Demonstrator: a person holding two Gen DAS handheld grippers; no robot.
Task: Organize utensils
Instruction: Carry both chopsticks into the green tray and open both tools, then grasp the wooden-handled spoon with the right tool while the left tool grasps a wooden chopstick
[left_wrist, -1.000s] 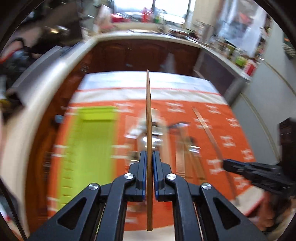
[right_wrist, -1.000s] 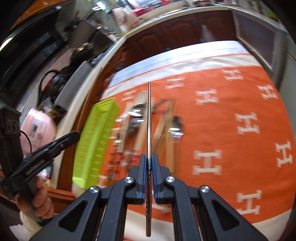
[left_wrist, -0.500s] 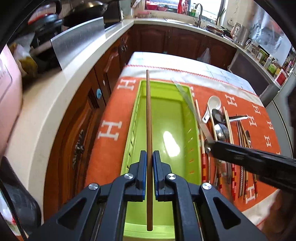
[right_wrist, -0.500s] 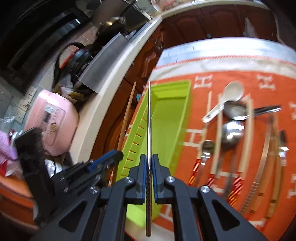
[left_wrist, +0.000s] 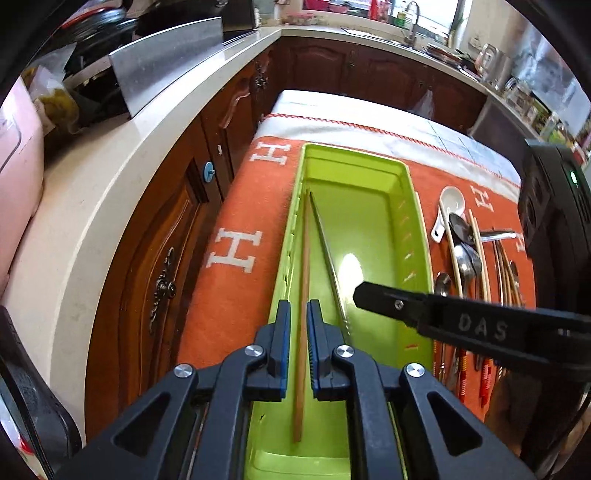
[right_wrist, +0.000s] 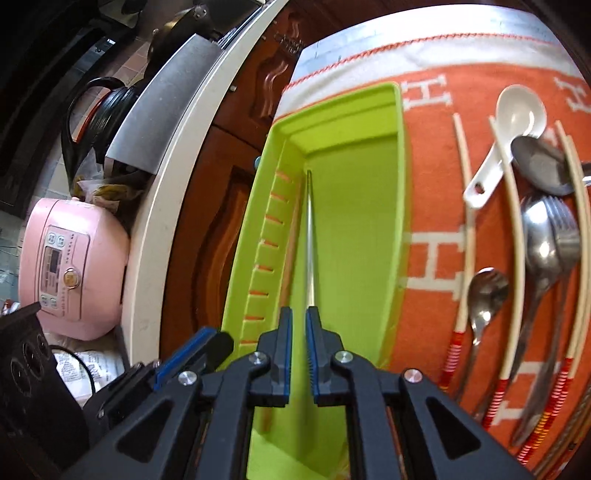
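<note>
One tray (left_wrist: 419, 236), two chopsticks (left_wrist: 306, 258) in it, one white spoon (right_wrist: 517, 110), one rice cooker (right_wrist: 70, 266)

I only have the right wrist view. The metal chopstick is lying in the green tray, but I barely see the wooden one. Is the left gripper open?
Observer: Yes. The left gripper is open. The wooden chopstick lies flat in the tray, with a gap to each pad.
Operator: How does it lie against the metal one?
Observer: It runs along the tray's left wall. The metal chopstick lies just to its right, at a slight angle: their far tips are close together and their near ends spread apart.
</note>
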